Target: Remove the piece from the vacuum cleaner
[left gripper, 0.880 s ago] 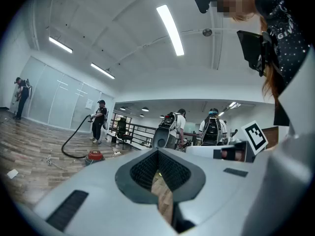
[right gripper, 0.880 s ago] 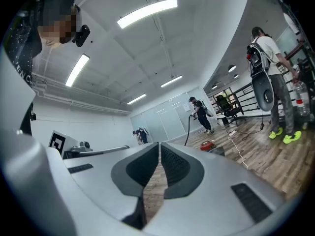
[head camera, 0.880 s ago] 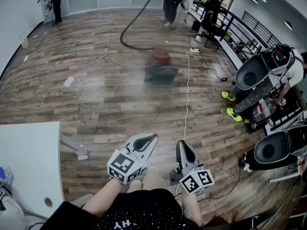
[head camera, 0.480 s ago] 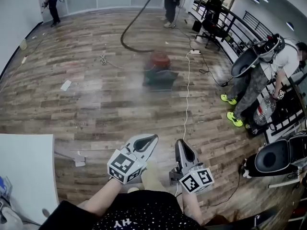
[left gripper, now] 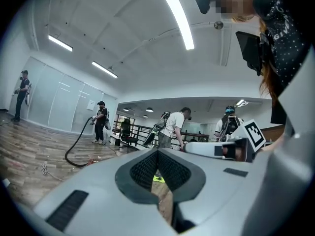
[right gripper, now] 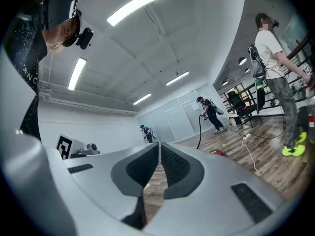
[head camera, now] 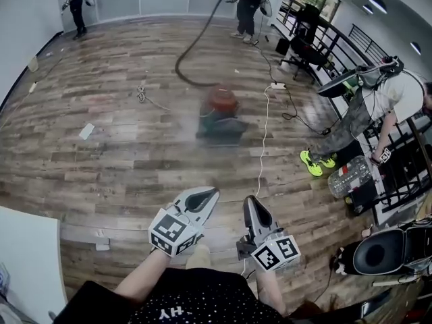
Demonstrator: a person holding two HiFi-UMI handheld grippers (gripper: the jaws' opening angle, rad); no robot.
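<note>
In the head view, the red round canister vacuum cleaner point(head camera: 223, 100) stands on the brown wooden plank floor point(head camera: 121, 147) at upper centre, well apart from the left hand-held gripper point(head camera: 214, 192) and right hand-held gripper point(head camera: 249, 199) at bottom centre. The left gripper view shows its jaws pressed together, empty. The right gripper view shows the same.

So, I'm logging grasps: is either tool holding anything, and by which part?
Nothing is held. The left tool and right tool are both shut and empty; the vacuum cleaner stands away on the floor.
</note>
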